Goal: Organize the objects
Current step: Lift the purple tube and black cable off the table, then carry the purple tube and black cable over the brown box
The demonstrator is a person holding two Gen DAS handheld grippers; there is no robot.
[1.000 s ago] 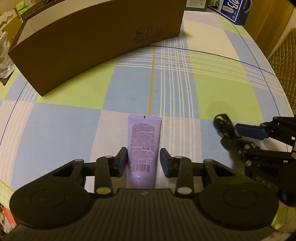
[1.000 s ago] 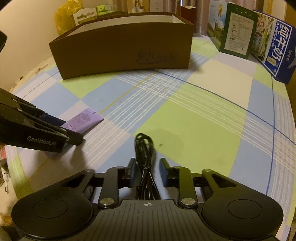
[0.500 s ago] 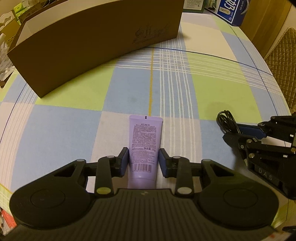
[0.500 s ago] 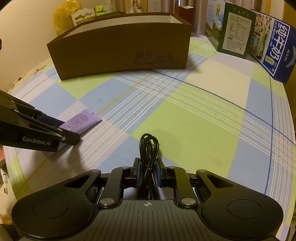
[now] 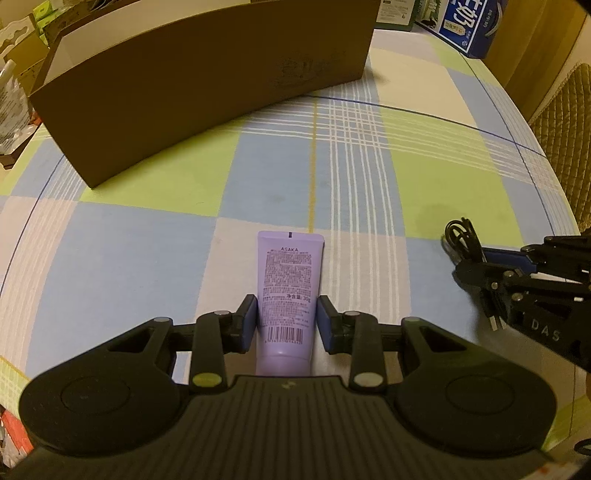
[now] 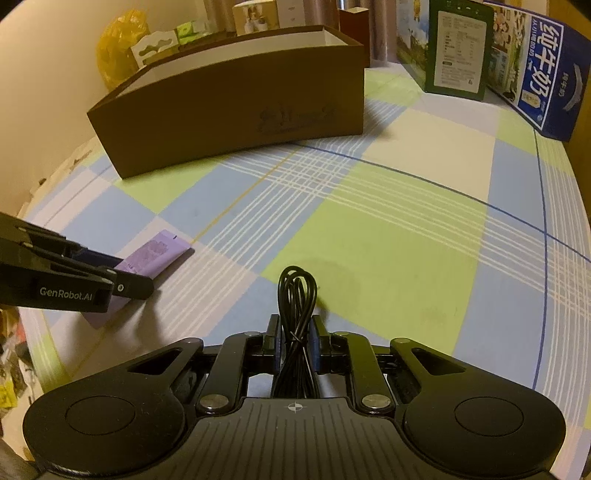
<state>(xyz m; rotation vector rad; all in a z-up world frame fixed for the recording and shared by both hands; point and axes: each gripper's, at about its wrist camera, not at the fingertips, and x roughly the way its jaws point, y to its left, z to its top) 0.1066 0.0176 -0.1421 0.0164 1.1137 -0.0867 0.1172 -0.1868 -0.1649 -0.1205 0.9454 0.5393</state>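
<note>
Left wrist view: left gripper [image 5: 287, 319] low over the checked tabletop [image 5: 424, 173], jaws spread to either side of a lilac tube [image 5: 290, 280] lying flat with its printed back up and its crimped end pointing away. Blue pads [image 5: 248, 322] just beside the tube's edges; contact cannot be told, so apparently not yet clamped. Beyond, a long brown cardboard box [image 5: 207, 81] standing open-topped across the far side of the tabletop. At the right edge, right gripper [image 5: 476, 258] with a bundled black cable [image 5: 461, 240] pinched at its tips. Blue milk carton [image 5: 467, 26] in the far right corner.

Right wrist view: right gripper [image 6: 294, 341] closed tight on the black cable [image 6: 296, 295], the coil's loop sticking out forward past the fingertips and over the tabletop [image 6: 406, 229]. To the left, left gripper [image 6: 125, 282] reaching in over the lilac tube [image 6: 155, 254], which lies on the cloth, well apart from the cable. Brown cardboard box [image 6: 229, 110] farther back, white inside. Blue milk carton [image 6: 543, 77] and a green carton [image 6: 458, 51] standing at the far right.
</note>
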